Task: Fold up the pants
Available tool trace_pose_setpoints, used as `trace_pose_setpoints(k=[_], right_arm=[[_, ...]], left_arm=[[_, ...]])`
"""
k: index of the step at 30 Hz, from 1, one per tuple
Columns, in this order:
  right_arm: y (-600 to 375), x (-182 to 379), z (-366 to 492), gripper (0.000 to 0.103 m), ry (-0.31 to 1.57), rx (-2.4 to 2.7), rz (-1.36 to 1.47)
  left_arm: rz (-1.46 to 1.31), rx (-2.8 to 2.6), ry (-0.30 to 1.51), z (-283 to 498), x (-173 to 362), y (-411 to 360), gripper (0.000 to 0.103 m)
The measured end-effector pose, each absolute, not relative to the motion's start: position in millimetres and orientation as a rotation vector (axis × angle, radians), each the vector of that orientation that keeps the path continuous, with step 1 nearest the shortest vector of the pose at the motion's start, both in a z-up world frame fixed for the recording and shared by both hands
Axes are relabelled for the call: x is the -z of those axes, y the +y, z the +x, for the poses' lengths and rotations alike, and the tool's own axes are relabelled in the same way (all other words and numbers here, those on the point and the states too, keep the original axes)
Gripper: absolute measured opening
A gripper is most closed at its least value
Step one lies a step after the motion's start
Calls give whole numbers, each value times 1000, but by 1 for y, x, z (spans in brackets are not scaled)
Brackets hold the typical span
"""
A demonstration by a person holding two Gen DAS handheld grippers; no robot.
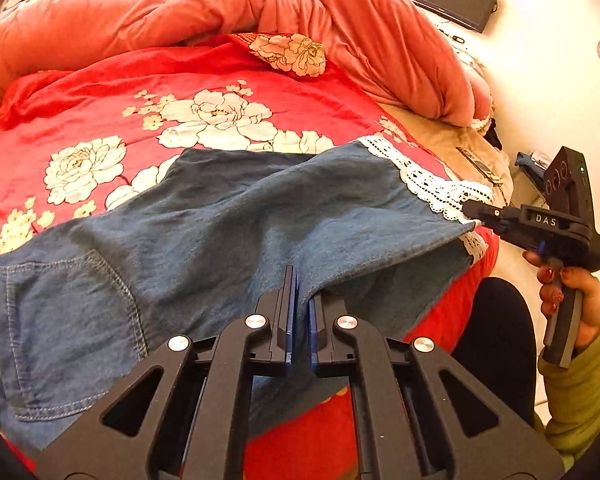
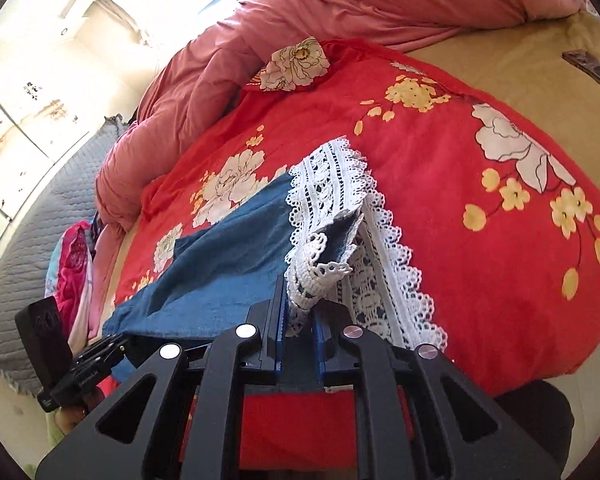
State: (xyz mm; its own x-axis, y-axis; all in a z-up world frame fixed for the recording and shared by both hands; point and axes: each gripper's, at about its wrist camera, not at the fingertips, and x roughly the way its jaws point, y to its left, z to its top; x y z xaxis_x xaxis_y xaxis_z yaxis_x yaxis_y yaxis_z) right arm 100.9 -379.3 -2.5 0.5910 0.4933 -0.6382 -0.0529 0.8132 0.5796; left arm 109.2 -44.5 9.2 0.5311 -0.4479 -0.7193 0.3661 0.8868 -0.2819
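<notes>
While both clamp the pants (image 1: 220, 220), right gripper (image 1: 474, 212) reads "DAS" — left gripper (image 1: 300, 280) unmarked.

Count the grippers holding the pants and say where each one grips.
2. The left gripper pinches the near edge of the denim pants mid-leg; the right gripper clamps the white lace hem. No others are visible.

Your blue denim pants with white lace hems (image 1: 228, 216) lie across the red floral bedspread (image 1: 100, 92) on the bed. Behind them sits the bunched pink quilt (image 1: 160, 4). Your left gripper (image 1: 300, 280) meets their near edge; your right gripper (image 2: 300, 312), further right, is at the lace hem (image 2: 328, 188)
</notes>
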Motion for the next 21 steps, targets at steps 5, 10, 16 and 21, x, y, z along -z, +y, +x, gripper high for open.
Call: trace_pose_setpoints(k=[5,10,16,21], right_arm=[[-381,1,96,10,875,-332,549],[-386,1,85,10,886,-326,555],[-390,21,77,10,935,-306,593],[-397,30,74,10,966,-321,615]], left_arm=[[-62,499,887,103,-9,-49,1],[-30,525,898,97,-9,-52,1],[-1,526,939,95,0,-56,1],[66,539,978,92,10,-66,1]])
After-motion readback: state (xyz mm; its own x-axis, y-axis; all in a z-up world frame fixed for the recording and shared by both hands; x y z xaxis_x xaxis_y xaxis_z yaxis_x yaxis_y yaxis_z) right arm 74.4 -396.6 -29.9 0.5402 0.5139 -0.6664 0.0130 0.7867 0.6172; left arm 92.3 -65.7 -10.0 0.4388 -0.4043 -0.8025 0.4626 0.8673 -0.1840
